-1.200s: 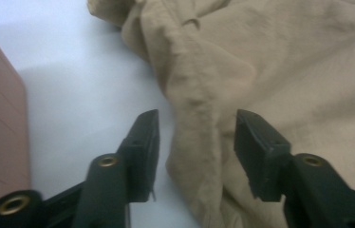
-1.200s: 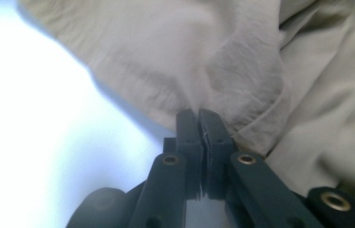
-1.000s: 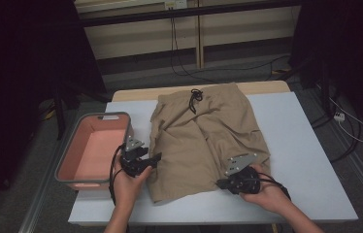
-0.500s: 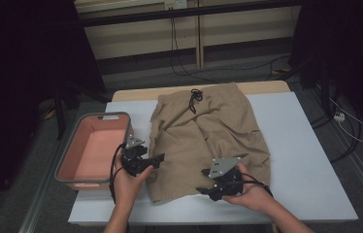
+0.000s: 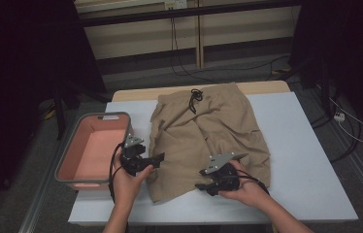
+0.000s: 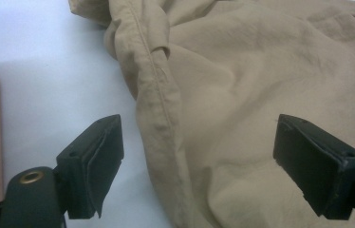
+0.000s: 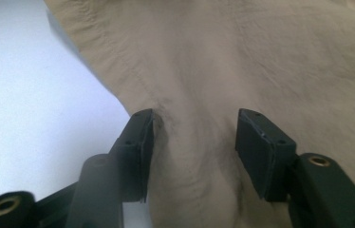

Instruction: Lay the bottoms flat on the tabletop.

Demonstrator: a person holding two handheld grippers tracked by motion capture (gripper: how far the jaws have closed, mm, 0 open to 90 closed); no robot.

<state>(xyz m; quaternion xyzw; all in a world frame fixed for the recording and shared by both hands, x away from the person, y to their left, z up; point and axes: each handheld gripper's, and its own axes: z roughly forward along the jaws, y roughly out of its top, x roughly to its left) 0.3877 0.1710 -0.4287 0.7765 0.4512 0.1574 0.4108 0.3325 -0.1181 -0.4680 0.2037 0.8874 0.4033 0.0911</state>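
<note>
Tan drawstring shorts (image 5: 208, 136) lie flat on the pale table (image 5: 305, 160), waistband at the far side. My left gripper (image 5: 153, 161) is open at the left leg's outer edge. In the left gripper view the wide-spread jaws of that gripper (image 6: 199, 161) straddle the folded side seam of the shorts (image 6: 242, 95). My right gripper (image 5: 203, 179) points left over the lower hem near the middle. Seen in the right gripper view, my right gripper (image 7: 197, 142) is open, with the cloth of the shorts (image 7: 242, 57) bunched a little between its jaws.
A pink bin (image 5: 106, 115) with a grey rim stands on the table's left side, close to my left hand. Bare tabletop lies right of the shorts. Cables (image 5: 349, 127) trail on the floor to the right.
My right gripper has slid left along the lower hem, from the right leg toward the middle of the shorts. The left gripper has hardly moved.
</note>
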